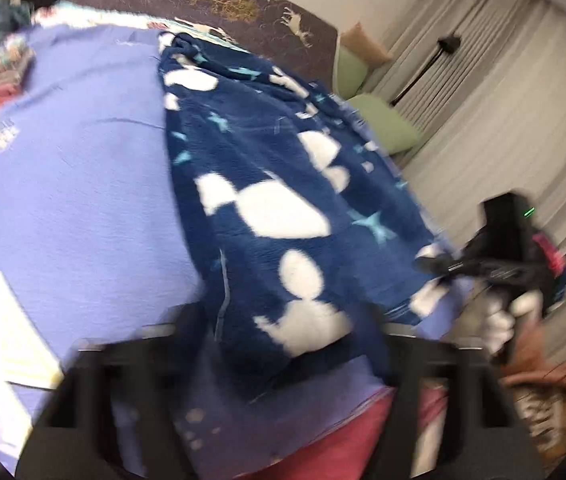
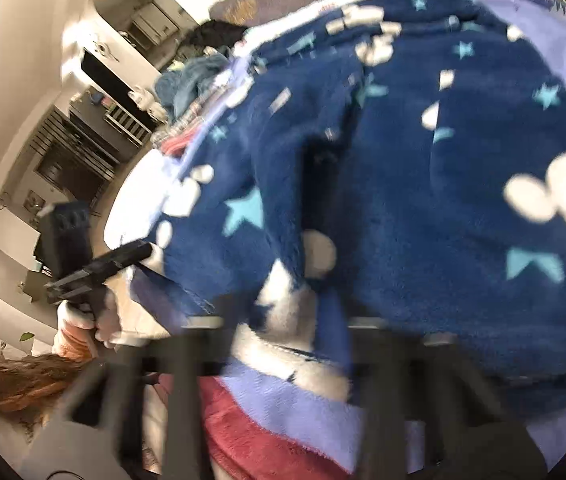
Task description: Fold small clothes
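Navy fleece garment lies on lilac sheet, centre, running toward 1 o'clock. Your left gripper pinches near hem; right gripper pinches white-trimmed edge. Soft, light, floppy, thick pile: grip hems and corners, expect sag.

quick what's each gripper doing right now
Left gripper: shut on the star fleece, near edge.
Right gripper: shut on the same star fleece, its other near edge.
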Tool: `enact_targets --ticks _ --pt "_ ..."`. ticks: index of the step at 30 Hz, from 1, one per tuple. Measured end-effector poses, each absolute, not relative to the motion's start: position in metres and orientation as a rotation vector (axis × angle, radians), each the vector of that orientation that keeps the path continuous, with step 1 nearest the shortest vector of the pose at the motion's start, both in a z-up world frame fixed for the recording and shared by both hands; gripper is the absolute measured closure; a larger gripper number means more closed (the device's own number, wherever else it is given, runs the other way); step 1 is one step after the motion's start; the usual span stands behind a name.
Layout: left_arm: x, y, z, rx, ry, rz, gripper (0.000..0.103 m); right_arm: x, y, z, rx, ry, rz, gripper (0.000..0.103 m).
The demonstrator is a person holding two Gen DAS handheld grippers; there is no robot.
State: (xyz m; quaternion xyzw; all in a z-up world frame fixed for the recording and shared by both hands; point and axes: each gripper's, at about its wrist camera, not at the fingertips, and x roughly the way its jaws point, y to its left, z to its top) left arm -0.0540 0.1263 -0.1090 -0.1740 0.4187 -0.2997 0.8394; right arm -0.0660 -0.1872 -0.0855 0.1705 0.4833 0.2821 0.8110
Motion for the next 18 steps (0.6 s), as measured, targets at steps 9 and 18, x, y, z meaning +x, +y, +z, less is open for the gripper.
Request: enact_targets --ticks 9,18 --pt "-0.072 0.136 -0.090 -0.304 0.862 -0.602 0.085 -0.085 -0.210 -0.086 0.379 1.060 0.622 0.082" --pt "-0.071 0.144 -0.095 -0.320 0.883 -0.565 0.058 -0.118 -0.291 -0.045 0.389 0.850 0.338 0.037"
